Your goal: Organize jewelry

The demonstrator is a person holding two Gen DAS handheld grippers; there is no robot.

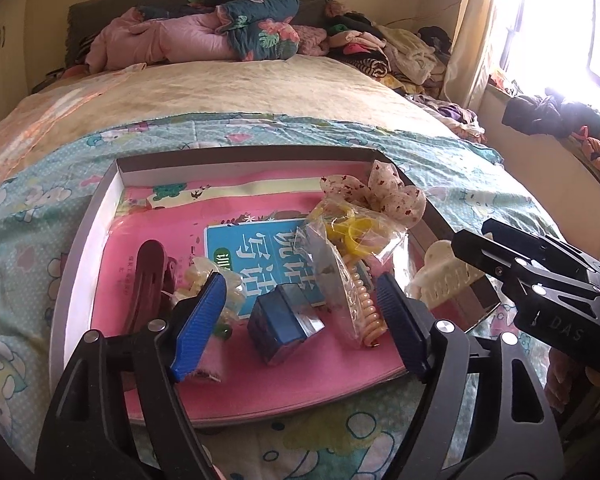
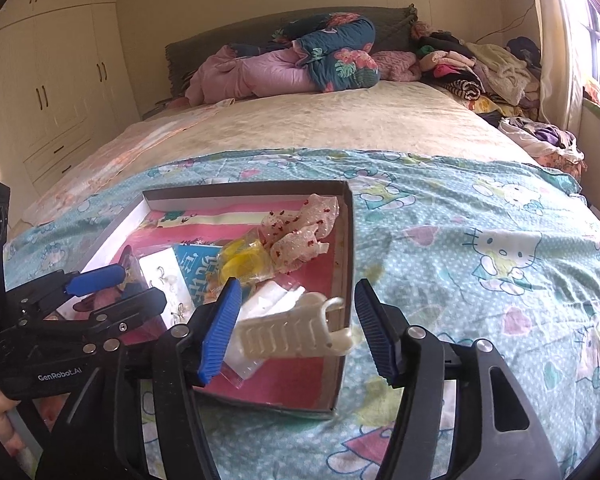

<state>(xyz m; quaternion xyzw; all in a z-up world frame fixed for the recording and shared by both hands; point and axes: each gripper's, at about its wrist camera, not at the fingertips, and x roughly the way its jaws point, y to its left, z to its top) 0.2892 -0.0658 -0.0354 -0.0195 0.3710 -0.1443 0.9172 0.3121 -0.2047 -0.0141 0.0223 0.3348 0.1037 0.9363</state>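
Observation:
A shallow cardboard box (image 1: 240, 154) lined with a pink book lies on the bed and holds hair and jewelry items. My left gripper (image 1: 300, 320) is open around a small blue box (image 1: 284, 324), and its blue pads stand clear of it. A maroon hair clip (image 1: 148, 280), a bag of yellow rings (image 1: 352, 236), a spotted bow (image 1: 384, 192) and a peach coil tie (image 1: 364, 304) lie around it. My right gripper (image 2: 296, 332) is open, and a white hair claw (image 2: 292, 332) rests between its pads on the cardboard box's (image 2: 244, 188) right wall.
The box sits on a Hello Kitty bedspread (image 2: 480, 248). Folded quilts (image 2: 300, 64) and a pile of clothes (image 2: 480, 68) lie at the head of the bed. Wardrobes (image 2: 48, 80) stand at the left and a bright window (image 1: 560, 20) at the right.

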